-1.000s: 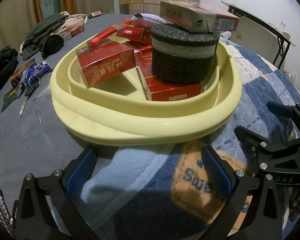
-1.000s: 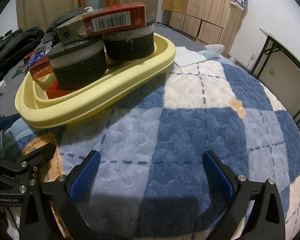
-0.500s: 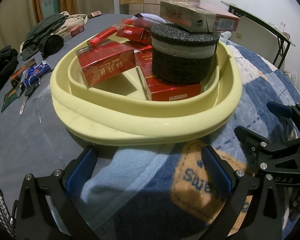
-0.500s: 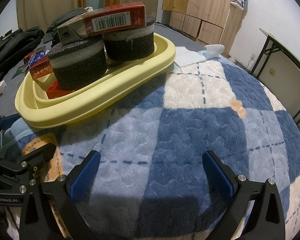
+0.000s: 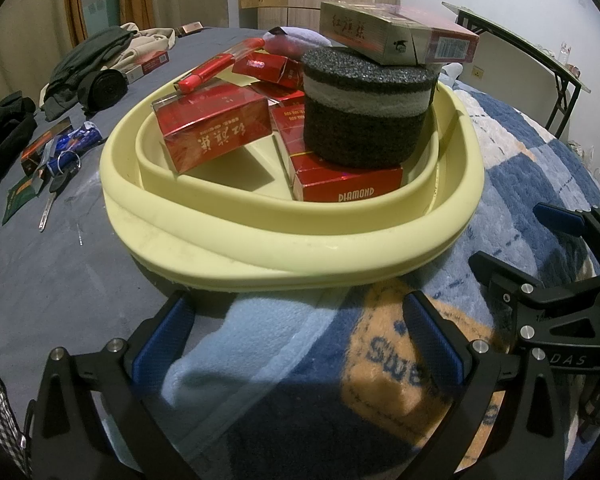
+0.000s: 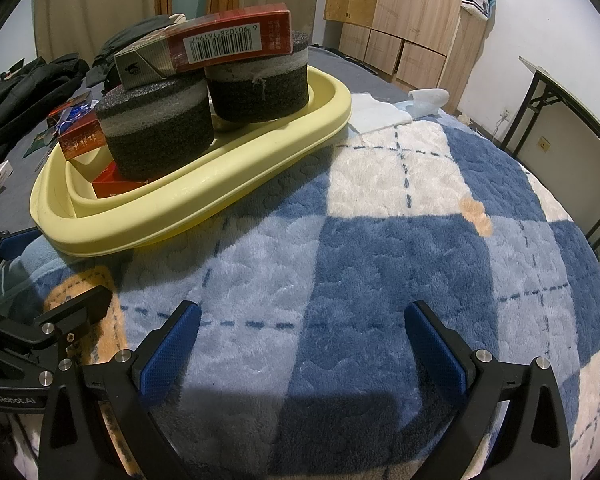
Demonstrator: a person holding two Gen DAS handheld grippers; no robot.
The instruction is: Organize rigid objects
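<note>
A pale yellow tray (image 5: 260, 248) (image 6: 204, 196) rests on the bed and holds several red cigarette boxes (image 5: 216, 128), a red pen (image 5: 216, 66) and two dark foam cylinders (image 5: 364, 112) (image 6: 260, 80). A long red and silver carton (image 5: 396, 34) (image 6: 208, 46) lies across the tops of the cylinders. My left gripper (image 5: 298, 340) is open just in front of the tray's near rim, with nothing between its fingers. My right gripper (image 6: 300, 344) is open over the blue checked blanket (image 6: 380, 240), to the right of the tray, also holding nothing.
Keys (image 5: 54, 192), small packets and another box (image 5: 148, 66) lie on the grey sheet left of the tray, with dark clothes (image 5: 88, 68) behind. A folding table (image 6: 572, 120) stands at the right and wooden cabinets (image 6: 404, 12) at the back.
</note>
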